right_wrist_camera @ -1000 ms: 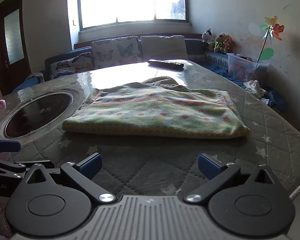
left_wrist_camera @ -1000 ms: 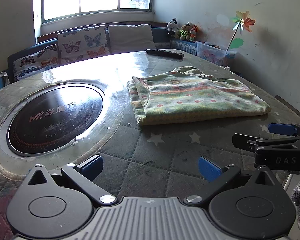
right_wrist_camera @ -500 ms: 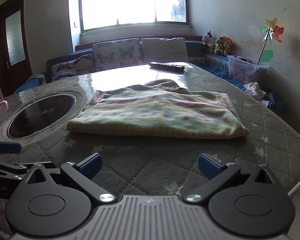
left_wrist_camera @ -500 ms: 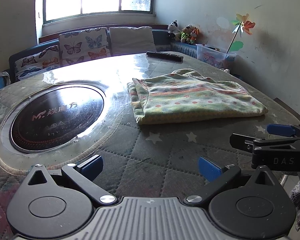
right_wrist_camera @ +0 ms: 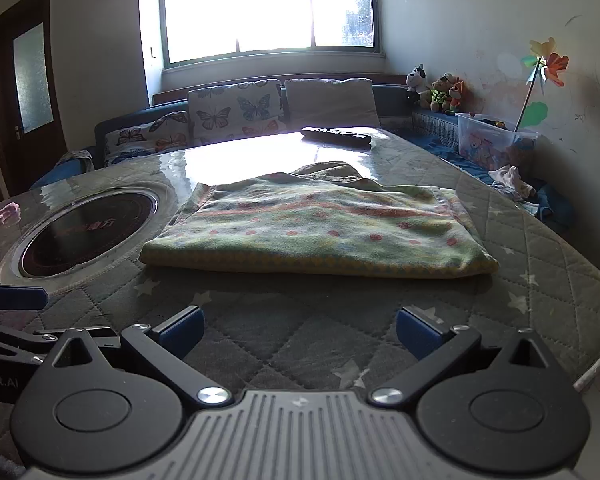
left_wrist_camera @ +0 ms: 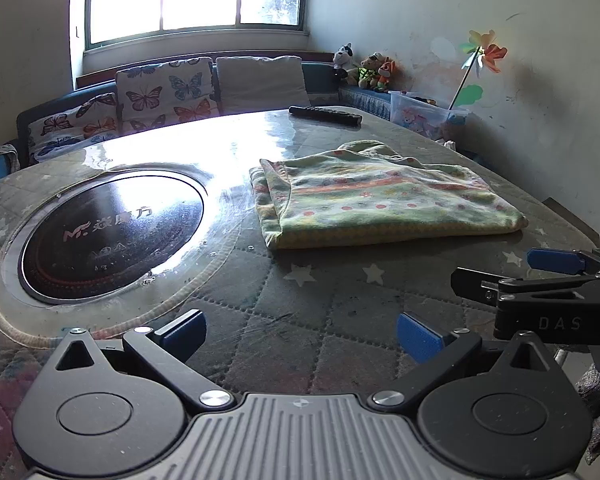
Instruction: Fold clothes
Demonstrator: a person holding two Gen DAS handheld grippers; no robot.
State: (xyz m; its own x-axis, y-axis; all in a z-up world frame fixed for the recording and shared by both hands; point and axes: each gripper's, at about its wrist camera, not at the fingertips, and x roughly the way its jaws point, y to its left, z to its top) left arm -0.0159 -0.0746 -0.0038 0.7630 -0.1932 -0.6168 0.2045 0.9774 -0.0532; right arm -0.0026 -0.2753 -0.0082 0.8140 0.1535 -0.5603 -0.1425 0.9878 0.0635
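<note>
My left gripper (left_wrist_camera: 300, 330) stands wide open and holds nothing; between its blue pads I see only the quilted table cover (left_wrist_camera: 284, 320). My right gripper (right_wrist_camera: 298, 326) is the same, its jaws spread wide and empty. Both hover low above the near part of the table, side by side, and neither one touches the cloth. In the left view the right gripper shows at the right edge, also clear of the cloth.

The garment (right_wrist_camera: 320, 232), green with pale stripes and red dots, lies flat on the table beyond both grippers. It is nearer to my right gripper than to my left one. It already looks folded: the near edge is a thick doubled fold, and on its left side I can see two layers stacked (left_wrist_camera: 270, 200). At its far edge a small part (right_wrist_camera: 328, 170) sticks up and is not tidy.

Left of the garment is the dark round hob (left_wrist_camera: 112, 232) set in the table, and far behind the garment lies a remote (right_wrist_camera: 336, 136).

I judge that I am between folds, or close to the end. If one more fold is needed, each gripper must go forward to a near corner, close on all layers together, and lift evenly, so the stack does not slide apart. That loose far part may need smoothing.
</note>
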